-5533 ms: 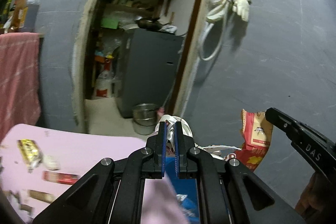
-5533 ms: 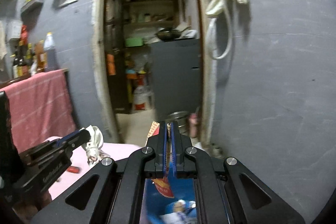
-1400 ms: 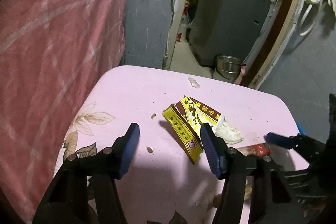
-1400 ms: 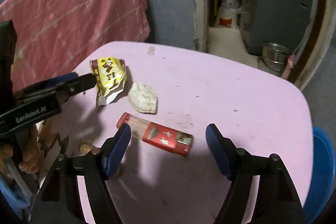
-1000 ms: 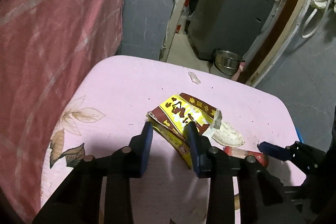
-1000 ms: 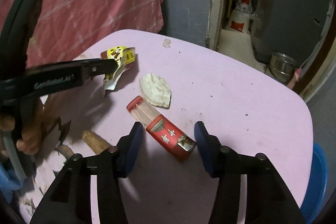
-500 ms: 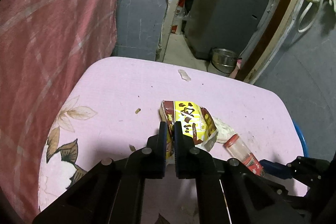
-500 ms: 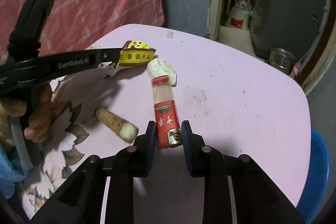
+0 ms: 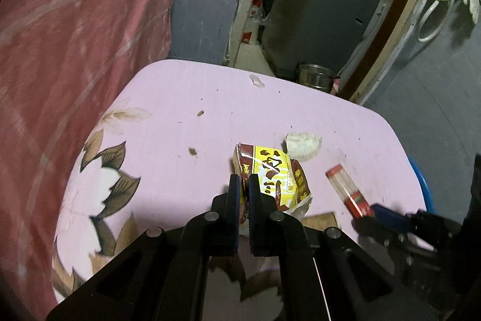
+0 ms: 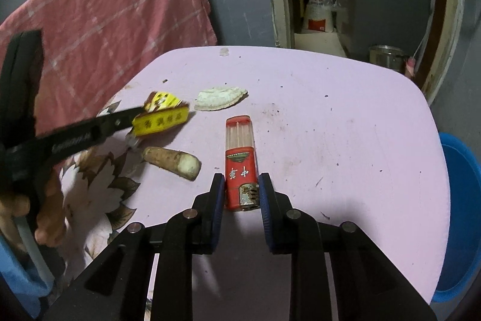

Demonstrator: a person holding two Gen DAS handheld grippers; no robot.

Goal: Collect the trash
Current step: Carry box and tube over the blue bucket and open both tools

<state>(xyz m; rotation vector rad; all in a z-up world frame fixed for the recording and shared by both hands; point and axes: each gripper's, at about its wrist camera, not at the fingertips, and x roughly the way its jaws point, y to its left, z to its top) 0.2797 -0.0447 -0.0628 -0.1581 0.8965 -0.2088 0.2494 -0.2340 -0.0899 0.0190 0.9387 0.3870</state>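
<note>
A: Start with the left wrist view. What is the left claw [image 9: 244, 194] doing?

B: Its two blue-padded fingers are pressed nearly together on the near edge of a yellow and brown wrapper [image 9: 272, 173]. The wrapper sits over the pink surface [image 9: 186, 98]; whether it is lifted clear I cannot tell from here.

A: What lies around it?

B: A pale flattened crust [image 9: 302, 142] just beyond the wrapper's far corner, and a red and clear tube [image 9: 348, 190] to the right. The right claw [image 9: 378, 215] reaches the tube's near end from the right edge of the view. A small white scrap [image 9: 257, 80] lies near the far edge of the surface, with a few dark crumbs. Beyond the surface stand a grey cabinet [image 9: 315, 17] and a metal pot [image 9: 315, 75] on the floor.

A: And the right wrist view?

B: The right claw [image 10: 242, 188] is clamped on the red end of the tube [image 10: 241, 161], one pad on each side; the tube points straight away over the surface [image 10: 345, 116]. To the left, the left claw [image 10: 136, 115] holds the wrapper [image 10: 162, 115], which looks raised off the surface. The crust [image 10: 221, 98] lies just beyond it, and a brown root stub [image 10: 171, 160] lies just left of the tube. A blue basin [image 10: 460, 215] sits beside the surface's right edge, and a pink cloth [image 10: 120, 11] hangs behind.
</note>
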